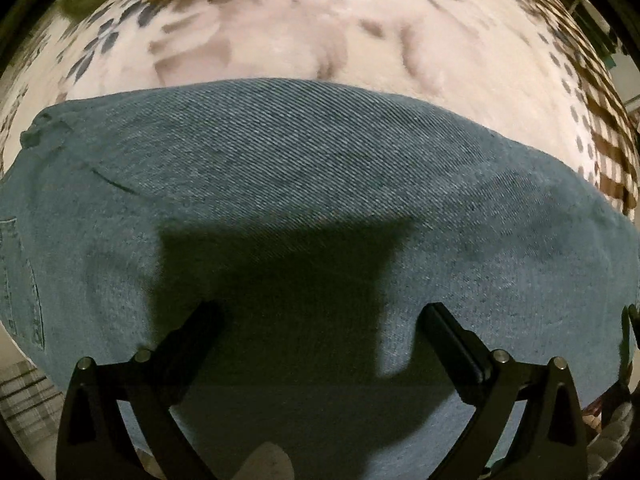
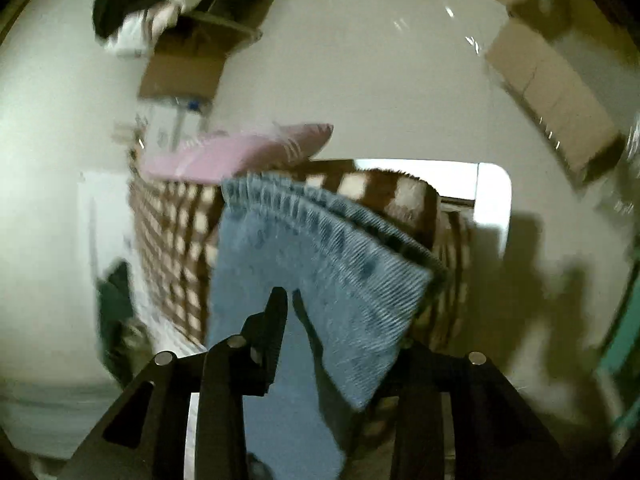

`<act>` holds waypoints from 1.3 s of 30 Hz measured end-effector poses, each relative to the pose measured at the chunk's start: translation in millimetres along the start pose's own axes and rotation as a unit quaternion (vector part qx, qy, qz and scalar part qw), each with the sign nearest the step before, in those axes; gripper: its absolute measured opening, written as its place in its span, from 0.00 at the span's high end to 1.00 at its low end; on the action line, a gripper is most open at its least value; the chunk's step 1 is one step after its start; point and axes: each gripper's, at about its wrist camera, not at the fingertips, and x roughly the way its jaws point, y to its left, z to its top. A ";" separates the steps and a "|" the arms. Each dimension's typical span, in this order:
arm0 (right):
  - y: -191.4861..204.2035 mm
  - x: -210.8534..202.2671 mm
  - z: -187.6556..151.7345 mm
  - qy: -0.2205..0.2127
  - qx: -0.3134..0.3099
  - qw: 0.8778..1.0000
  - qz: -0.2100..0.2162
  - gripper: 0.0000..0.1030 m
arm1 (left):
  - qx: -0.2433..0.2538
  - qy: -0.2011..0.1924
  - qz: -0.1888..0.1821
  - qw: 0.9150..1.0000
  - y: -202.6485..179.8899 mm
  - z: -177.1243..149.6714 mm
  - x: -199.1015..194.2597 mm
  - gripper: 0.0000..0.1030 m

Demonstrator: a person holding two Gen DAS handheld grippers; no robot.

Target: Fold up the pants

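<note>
lying flat under the left gripper's (image 1: 320, 320) wide-apart jaws, blue denim pants (image 1: 304, 168), hem pinched by right gripper (image 2: 316, 300)

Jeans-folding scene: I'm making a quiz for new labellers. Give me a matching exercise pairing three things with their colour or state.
Things:
1. jeans
2. left gripper
3. pillow

Colour or state:
A. pink
B. fingers spread wide, nothing between them
C. blue denim

Pairs: 1-C, 2-B, 3-A
</note>
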 end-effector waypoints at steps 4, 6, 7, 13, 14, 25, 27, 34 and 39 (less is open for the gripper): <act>14.5 -9.7 -8.4 -0.017 -0.023 0.999 0.043 0.73 | -0.001 -0.001 -0.001 1.000 -2.3 0.9 -0.6 0.00; 21.4 -6.8 -8.4 -0.014 -0.045 0.998 0.043 0.72 | -0.002 -0.001 -0.002 1.000 0.7 0.6 1.2 0.00; 19.5 0.3 -6.1 -0.012 -0.046 0.999 0.022 0.72 | -0.004 -0.002 -0.002 1.000 2.5 1.2 2.8 0.00; 13.4 13.5 -4.8 -0.023 -0.032 0.999 0.006 0.89 | -0.013 -0.010 -0.004 1.000 8.5 0.2 -0.5 0.00; 17.7 9.6 -7.5 -0.026 -0.042 0.999 -0.002 0.90 | -0.009 -0.004 -0.003 1.000 7.9 1.6 -1.6 0.00; 148.1 -47.8 -77.5 -0.046 -0.241 0.969 -0.007 0.91 | -0.022 -0.031 -0.061 0.997 31.1 6.4 -62.8 0.00; 171.3 -48.5 -99.6 -0.033 -0.266 0.963 0.006 0.91 | -0.042 -0.035 -0.079 0.995 48.9 5.8 -76.6 0.00; 237.9 -18.8 -203.7 0.028 -0.353 0.935 0.027 0.91 | -0.110 -0.051 -0.100 0.988 158.8 -6.5 -100.2 0.00; 250.1 31.6 -315.4 0.098 -0.416 0.904 0.016 0.91 | -0.152 -0.060 -0.079 0.983 241.2 -19.6 -101.9 0.00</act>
